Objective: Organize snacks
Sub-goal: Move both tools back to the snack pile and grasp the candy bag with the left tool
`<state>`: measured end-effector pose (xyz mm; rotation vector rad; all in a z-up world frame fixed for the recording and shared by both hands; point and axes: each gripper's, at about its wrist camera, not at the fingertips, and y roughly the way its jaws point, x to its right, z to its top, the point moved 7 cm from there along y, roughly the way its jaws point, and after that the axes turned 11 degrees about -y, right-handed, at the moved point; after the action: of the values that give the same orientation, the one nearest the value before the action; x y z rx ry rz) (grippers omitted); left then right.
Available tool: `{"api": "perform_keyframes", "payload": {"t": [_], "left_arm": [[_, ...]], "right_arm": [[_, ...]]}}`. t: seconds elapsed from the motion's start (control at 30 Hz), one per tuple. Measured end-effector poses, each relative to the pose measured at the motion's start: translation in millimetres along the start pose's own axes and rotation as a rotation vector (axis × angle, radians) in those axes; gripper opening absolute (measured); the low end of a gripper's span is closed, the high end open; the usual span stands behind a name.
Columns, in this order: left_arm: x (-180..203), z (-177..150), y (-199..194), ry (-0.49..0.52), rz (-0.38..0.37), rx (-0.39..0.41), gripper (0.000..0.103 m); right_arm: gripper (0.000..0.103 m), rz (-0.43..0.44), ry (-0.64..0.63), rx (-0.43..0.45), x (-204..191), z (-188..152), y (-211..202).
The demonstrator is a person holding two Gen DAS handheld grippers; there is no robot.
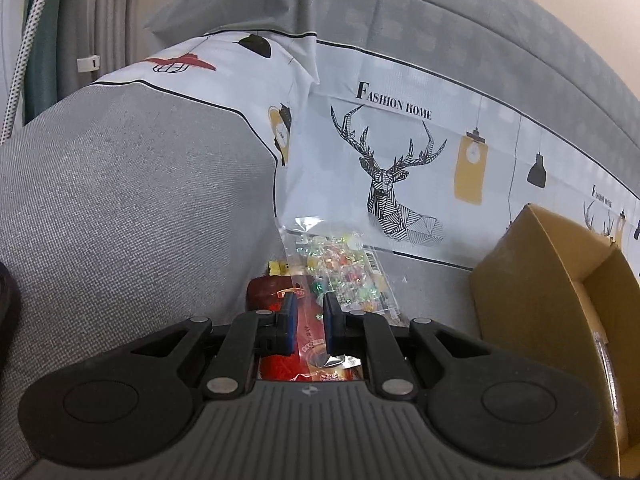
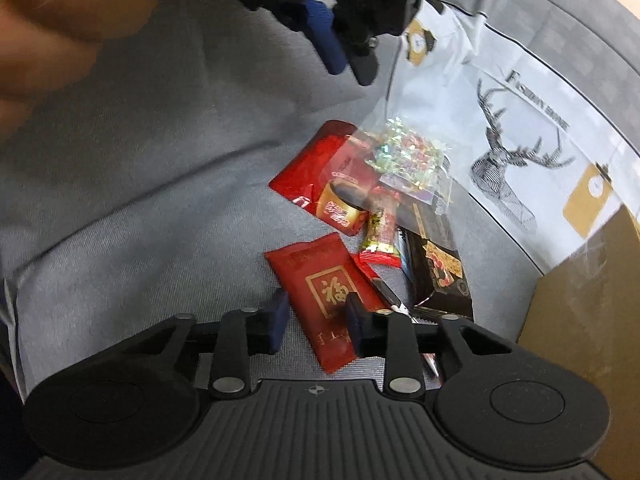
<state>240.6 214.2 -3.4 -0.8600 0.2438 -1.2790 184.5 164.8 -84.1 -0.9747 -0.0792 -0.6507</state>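
Setting: a home, most likely a living room or bedroom.
Seating: grey woven sofa cushion (image 1: 120, 200) filling the nine o'clock side of the left wrist view; the same fabric lies under the snack packets (image 2: 340, 216) in the right wrist view.
Textile: white printed cover (image 1: 400, 152) at twelve to three o'clock, bearing a geometric stag, hanging lamps and the words "FASHION HOME".
Window dressing: pleated grey curtain (image 1: 108, 12) at eleven o'clock.
Storage: open cardboard box (image 1: 560, 280) at three o'clock.
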Motion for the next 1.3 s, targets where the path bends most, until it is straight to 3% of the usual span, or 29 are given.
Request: {"api": "perform_keyframes", "payload": {"t": [0.13, 0.2, 0.4, 0.53, 0.6, 0.67, 0.73, 0.8, 0.9, 0.93, 0.97, 1.0, 1.07, 1.3], "left_arm": [[-1, 1, -5, 0.005, -0.008, 0.010, 0.014], [-2, 2, -9, 0.000, -0.012, 0.016, 0.014], [-7, 0, -19, -0.014, -0.014, 0.025, 0.014], [-7, -2, -21, -0.012, -0.014, 0.021, 0.014], [-6, -2, -21, -0.012, -0.017, 0.021, 0.014], [-3, -3, -21, -0.009, -0.020, 0.019, 0.014], [-1, -4, -21, -0.005, -0.022, 0.016, 0.015], [0, -4, -20, 0.004, -0.020, 0.016, 0.015], [-2, -4, -20, 0.005, -0.016, 0.017, 0.015], [-3, -4, -20, 0.003, -0.015, 0.016, 0.015], [-5, -4, -20, 0.002, -0.014, 0.016, 0.015], [-6, -4, -21, 0.004, -0.012, 0.016, 0.015], [-7, -4, -21, 0.007, -0.009, 0.016, 0.015], [-8, -4, -25, 0.006, -0.014, 0.022, 0.015]], "right_arm": [[0.004, 0.003, -0.021, 0.021, -3, 2, -5], [0.000, -0.002, -0.008, 0.058, -1, 7, -14], [0.000, 0.036, 0.152, 0.166, 16, 20, -55], [0.001, 0.092, 0.249, 0.148, 21, 14, -64], [0.013, 0.069, 0.235, 0.115, 18, 7, -55], [0.053, 0.025, 0.181, 0.093, 11, 5, -46], [0.063, -0.029, 0.106, 0.066, 4, 3, -34], [0.063, -0.060, 0.030, 0.033, -2, 0, -22], [0.059, -0.085, -0.043, 0.002, -9, -4, -7], [0.051, -0.084, -0.049, 0.009, -9, -3, -6], [0.026, -0.069, -0.051, 0.003, -10, -2, -5], [0.015, -0.056, -0.047, -0.008, -10, -2, -4], [0.007, -0.045, -0.038, -0.005, -7, -3, -4], [0.001, 0.012, 0.119, 0.098, 14, 7, -34]]}}
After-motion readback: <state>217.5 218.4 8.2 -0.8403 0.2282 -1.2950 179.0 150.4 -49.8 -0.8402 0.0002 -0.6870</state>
